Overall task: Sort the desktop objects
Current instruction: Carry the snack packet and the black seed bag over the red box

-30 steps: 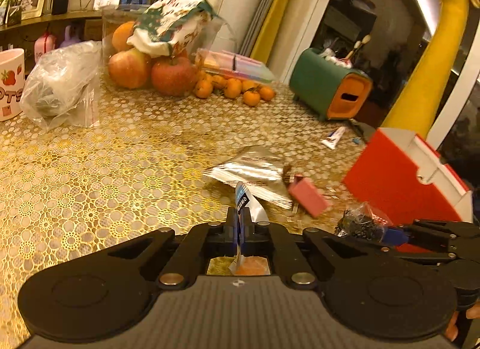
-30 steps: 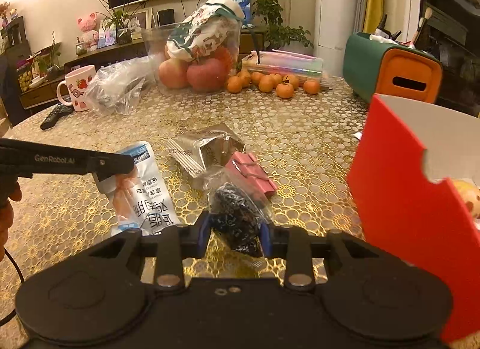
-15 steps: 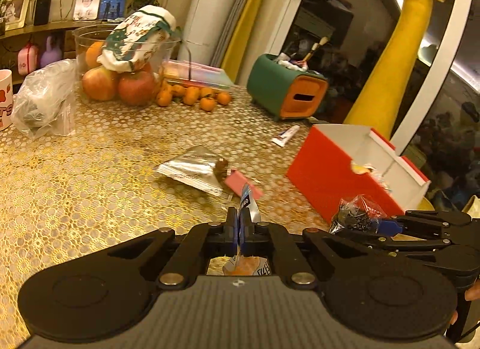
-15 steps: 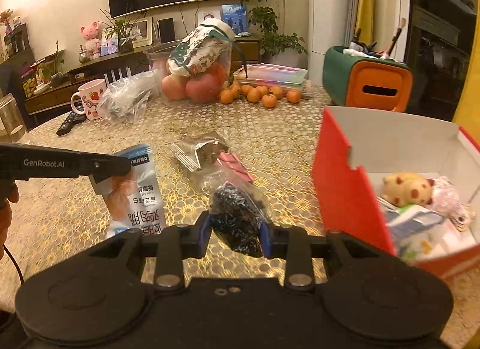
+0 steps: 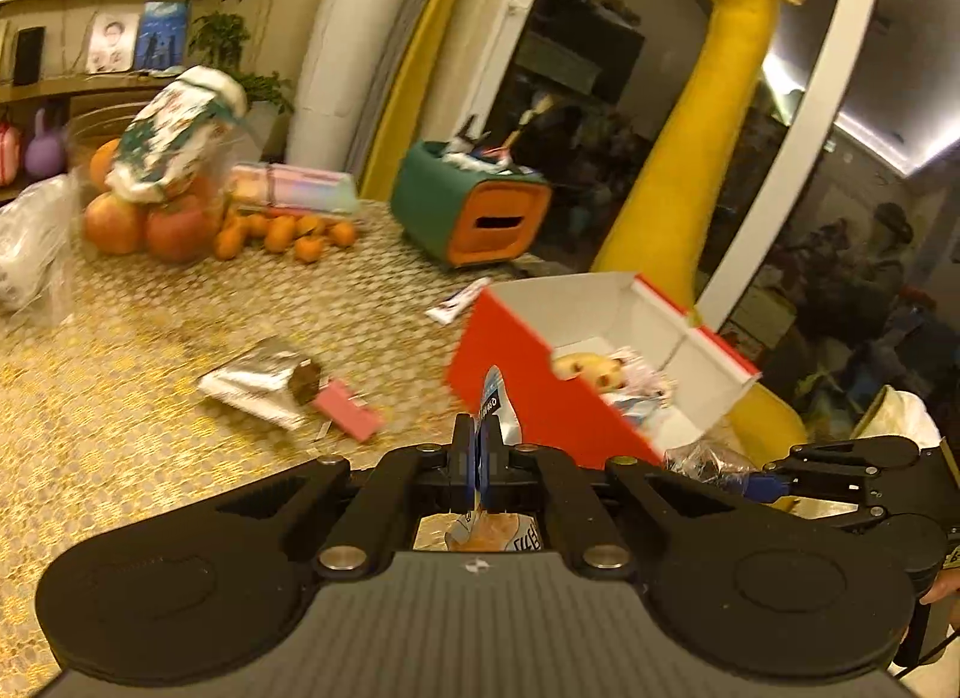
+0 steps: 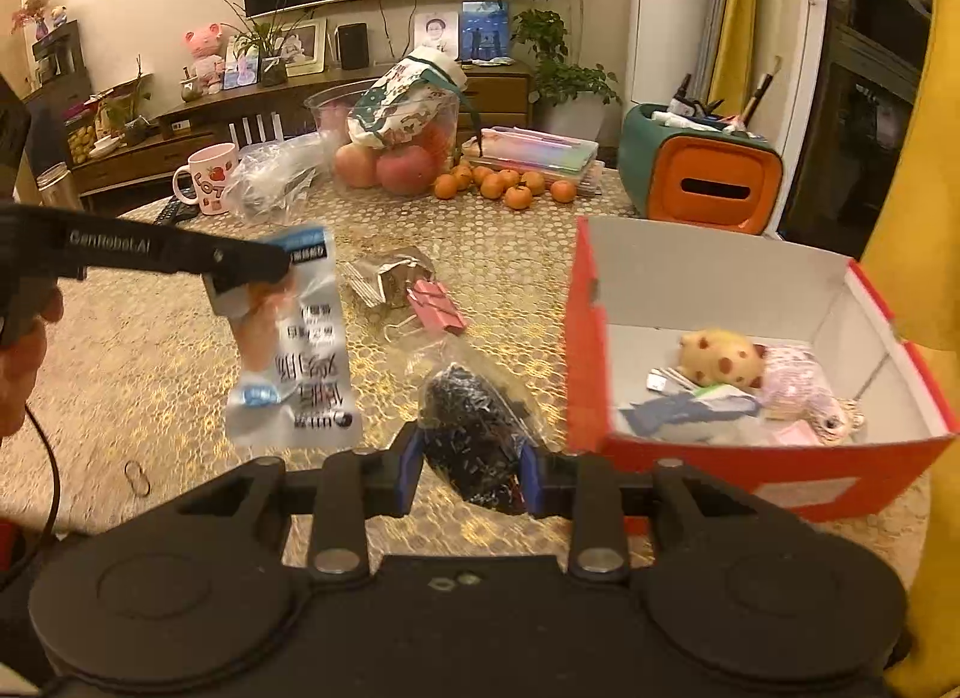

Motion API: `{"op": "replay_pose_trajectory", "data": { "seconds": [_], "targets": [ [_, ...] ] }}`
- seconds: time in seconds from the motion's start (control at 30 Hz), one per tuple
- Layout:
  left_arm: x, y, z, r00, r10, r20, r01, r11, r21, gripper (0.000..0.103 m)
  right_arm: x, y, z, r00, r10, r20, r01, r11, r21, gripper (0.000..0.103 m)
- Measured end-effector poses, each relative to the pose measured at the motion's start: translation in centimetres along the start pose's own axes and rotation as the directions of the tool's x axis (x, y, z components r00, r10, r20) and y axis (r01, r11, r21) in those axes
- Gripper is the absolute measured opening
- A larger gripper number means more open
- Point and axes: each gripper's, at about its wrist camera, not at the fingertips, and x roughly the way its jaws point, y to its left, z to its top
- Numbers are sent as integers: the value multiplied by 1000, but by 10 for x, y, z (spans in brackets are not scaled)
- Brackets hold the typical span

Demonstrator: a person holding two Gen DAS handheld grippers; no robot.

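My left gripper is shut on a white and blue snack packet; in the right wrist view that packet hangs from the left gripper above the table. My right gripper is shut on a clear bag of black bits, held above the table left of the red box; the bag also shows in the left wrist view. The open red box holds a spotted yellow toy and several small items. A silver foil pouch and a pink clip lie on the table.
A green and orange desk organiser stands behind the box. A fruit bowl, small oranges, a clear plastic bag and a mug stand at the far side. A small tube lies near the box. A yellow giraffe stands behind.
Both grippers have risen and moved right toward the red box, each carrying its load. The box interior has come into view.
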Motion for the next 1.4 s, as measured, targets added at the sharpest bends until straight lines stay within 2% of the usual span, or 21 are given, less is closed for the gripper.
{"op": "replay_pose_trajectory", "data": {
  "seconds": [0.3, 0.8, 1.13, 1.4],
  "targets": [
    [6, -46, 19, 998, -69, 9, 68, 996, 50, 1, -32, -38, -4, 1000, -17, -3, 17, 999, 38, 32],
    [56, -123, 52, 986, -164, -1, 163, 974, 156, 1, -52, -116, 5, 991, -134, 6, 133, 987, 94, 32],
    [106, -155, 72, 990, -137, 26, 129, 971, 203, 1, -30, -161, 17, 982, -191, 1, 189, 974, 125, 32],
    [156, -166, 80, 995, -97, -10, 97, 970, 222, 1, 2, -183, 21, 980, -197, -39, 200, 972, 122, 32]
  ]
}}
